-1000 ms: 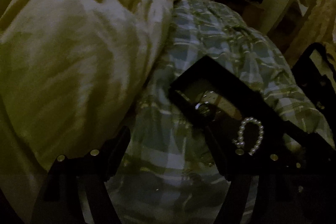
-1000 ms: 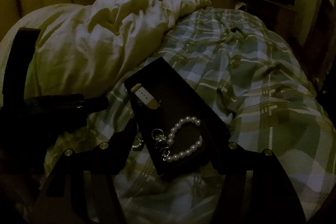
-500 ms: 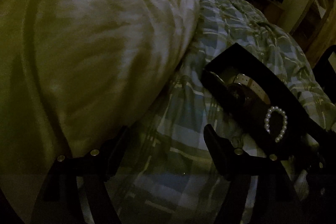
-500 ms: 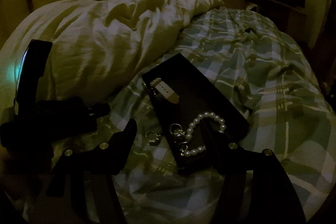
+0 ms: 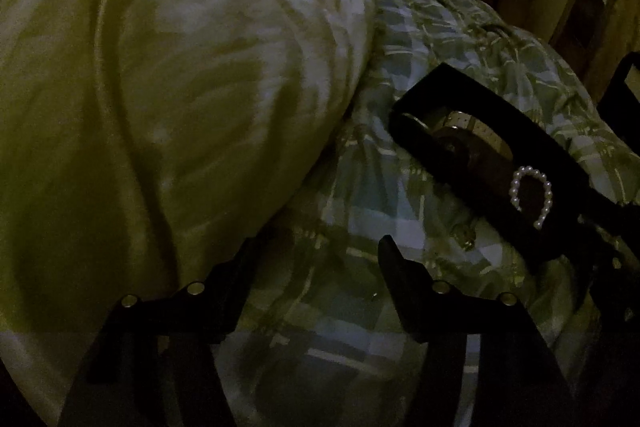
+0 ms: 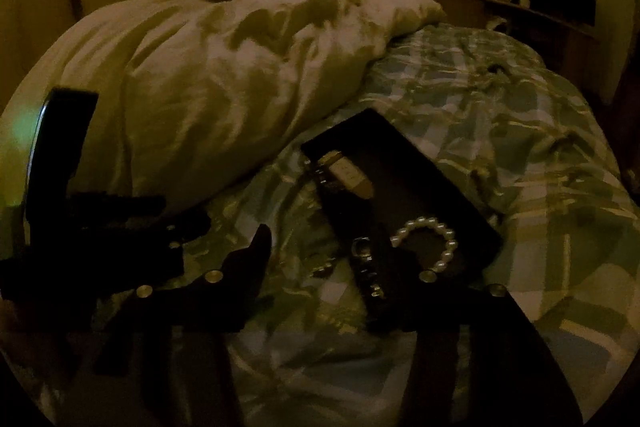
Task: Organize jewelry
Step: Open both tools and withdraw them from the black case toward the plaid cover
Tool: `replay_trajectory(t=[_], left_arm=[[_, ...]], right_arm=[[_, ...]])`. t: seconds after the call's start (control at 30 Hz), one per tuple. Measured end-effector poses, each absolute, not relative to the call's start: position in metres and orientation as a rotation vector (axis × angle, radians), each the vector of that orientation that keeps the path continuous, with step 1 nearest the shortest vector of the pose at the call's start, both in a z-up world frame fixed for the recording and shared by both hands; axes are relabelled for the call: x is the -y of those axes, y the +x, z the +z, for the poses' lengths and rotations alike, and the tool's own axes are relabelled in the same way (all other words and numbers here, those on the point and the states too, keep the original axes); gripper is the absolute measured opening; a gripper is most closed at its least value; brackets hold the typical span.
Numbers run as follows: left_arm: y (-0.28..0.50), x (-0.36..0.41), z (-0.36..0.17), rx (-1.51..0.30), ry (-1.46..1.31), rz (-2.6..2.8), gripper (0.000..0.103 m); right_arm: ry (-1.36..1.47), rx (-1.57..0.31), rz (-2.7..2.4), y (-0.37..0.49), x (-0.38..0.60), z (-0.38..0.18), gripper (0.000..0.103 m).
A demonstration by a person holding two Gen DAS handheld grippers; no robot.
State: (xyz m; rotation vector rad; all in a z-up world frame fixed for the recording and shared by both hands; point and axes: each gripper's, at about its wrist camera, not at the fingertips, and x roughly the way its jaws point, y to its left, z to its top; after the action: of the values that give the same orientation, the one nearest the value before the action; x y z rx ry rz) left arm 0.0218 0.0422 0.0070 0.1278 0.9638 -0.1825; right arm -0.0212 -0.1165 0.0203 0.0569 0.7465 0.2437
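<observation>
While the room stays dim, I list what I can make out. Item one: a black tray (image 6: 432,183) on the plaid bed cover (image 6: 500,99), beside a heaped pale duvet (image 6: 224,79). Already in the tray: a pearl bracelet (image 6: 434,241), a watch strap (image 6: 348,175), and a metal clasp piece (image 6: 362,247) at its near edge. Left out: a small ring (image 6: 322,271) on the cover, just beside the tray. My right tongs (image 6: 324,251) stand apart, empty, having just been closing, with the ring between the tips. My left tongs (image 5: 316,255) stand apart too, closing over bare cover. By my reckoning, the ring is what remains.
</observation>
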Motion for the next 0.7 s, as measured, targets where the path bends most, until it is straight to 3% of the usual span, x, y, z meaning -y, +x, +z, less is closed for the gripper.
replay_trajectory(t=[0.2, 0.57, 0.7], left_arm=[[0.019, -0.054, -0.003, -1.022, 0.12, -0.212, 0.037], [0.024, -0.057, -0.02, -1.103, 0.133, -0.252, 0.036], [0.024, -0.058, -0.021, -1.105, 0.13, -0.253, 0.036]], right_arm=[[0.103, -0.842, 0.345, -0.014, 0.103, 0.002, 0.035], [0.079, -0.933, 0.199, -0.001, 0.108, -0.02, 0.032], [0.016, -0.917, 0.099, -0.003, 0.109, -0.02, 0.023]])
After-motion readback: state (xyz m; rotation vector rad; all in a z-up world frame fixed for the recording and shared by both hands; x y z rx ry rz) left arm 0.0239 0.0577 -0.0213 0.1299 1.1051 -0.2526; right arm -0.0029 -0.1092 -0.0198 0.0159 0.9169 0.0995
